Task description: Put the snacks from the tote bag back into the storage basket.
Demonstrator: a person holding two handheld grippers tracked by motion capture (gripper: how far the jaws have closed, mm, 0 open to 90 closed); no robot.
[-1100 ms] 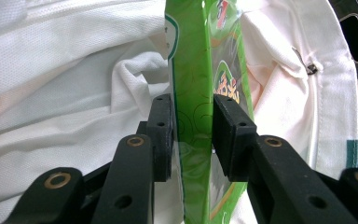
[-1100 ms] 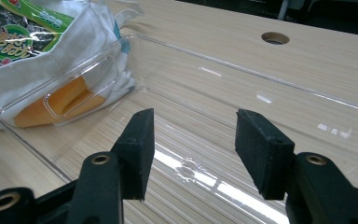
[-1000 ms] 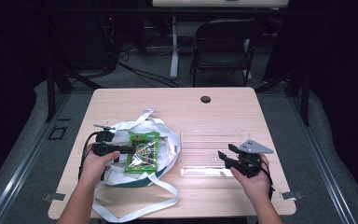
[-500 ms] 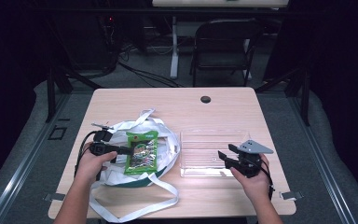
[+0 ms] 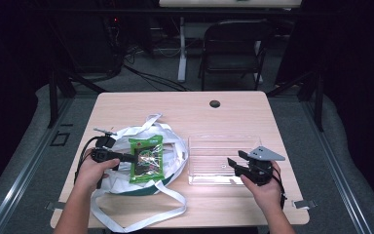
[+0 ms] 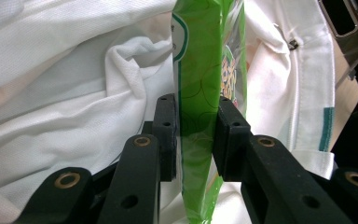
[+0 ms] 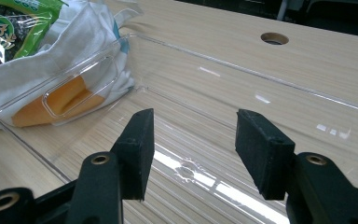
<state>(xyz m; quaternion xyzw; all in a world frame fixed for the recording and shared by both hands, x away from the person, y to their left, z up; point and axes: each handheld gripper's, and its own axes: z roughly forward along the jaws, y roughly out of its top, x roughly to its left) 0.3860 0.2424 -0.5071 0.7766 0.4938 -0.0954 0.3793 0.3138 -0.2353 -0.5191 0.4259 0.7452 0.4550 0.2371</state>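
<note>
Left tool closed on green packet, lengthwise away.

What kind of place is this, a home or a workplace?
Probably a lab or recording studio, not a home. The light wooden table stands alone in a dark space, cables run over the floor behind it, and a folding chair waits there. A person works with a handheld left gripper.

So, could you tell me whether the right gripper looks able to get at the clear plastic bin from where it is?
Probably yes. The right gripper hangs open at the clear plastic bin, jaws pointing into its empty inside, with nothing between them and the bin's near wall. The green snack packet sits apart, on the white bag.
</note>
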